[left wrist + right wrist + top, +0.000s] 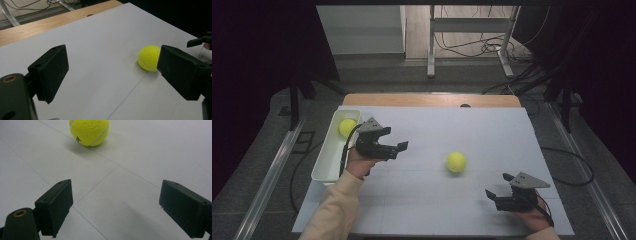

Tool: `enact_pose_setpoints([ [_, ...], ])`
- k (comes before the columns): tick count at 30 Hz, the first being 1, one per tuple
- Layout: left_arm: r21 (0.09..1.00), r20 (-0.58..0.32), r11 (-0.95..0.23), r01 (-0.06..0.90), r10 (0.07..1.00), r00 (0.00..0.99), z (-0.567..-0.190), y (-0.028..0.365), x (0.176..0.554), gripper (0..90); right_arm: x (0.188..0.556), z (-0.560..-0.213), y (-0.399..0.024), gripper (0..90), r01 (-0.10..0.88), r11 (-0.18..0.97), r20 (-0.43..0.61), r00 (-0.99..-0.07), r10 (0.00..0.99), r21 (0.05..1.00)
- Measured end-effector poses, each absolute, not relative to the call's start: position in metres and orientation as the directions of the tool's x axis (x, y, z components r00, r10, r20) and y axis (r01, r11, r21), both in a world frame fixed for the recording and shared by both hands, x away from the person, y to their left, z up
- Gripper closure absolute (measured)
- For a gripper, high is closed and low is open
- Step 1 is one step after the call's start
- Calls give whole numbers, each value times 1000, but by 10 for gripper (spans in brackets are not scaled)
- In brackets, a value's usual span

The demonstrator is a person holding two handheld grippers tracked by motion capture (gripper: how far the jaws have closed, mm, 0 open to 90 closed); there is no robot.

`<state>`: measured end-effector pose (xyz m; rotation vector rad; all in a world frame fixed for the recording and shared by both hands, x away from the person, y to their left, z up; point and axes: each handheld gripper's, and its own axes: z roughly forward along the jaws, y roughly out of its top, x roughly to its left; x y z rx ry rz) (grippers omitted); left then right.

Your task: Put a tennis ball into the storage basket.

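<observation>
A yellow tennis ball (456,161) lies loose on the white table sheet (472,130), right of centre. My left gripper (394,140) hovers to the ball's left, near the tray, its jaws wide apart with nothing between them. In the left gripper view the gripper (113,63) is open and the ball (148,58) sits ahead, partly behind the right jaw. My right gripper (498,185) rests low at the front right, open and empty. The right gripper view looks between the spread jaws of that gripper (117,195) at the ball (89,131) further off.
A long white tray (324,162) stands along the sheet's left edge with a second tennis ball (347,127) at its far end. A wooden table edge (432,100) shows beyond the sheet. The right gripper's fingertip (200,41) shows in the left gripper view.
</observation>
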<state>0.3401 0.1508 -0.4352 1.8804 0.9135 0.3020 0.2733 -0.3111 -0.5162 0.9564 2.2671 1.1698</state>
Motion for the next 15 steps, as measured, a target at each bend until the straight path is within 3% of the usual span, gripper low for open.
enact_pose_setpoints([
  [15,832,-193,-270,485,679,709,-446,119,346,105,274,-516,-312,121,376,402,-37,-690,723,835],
])
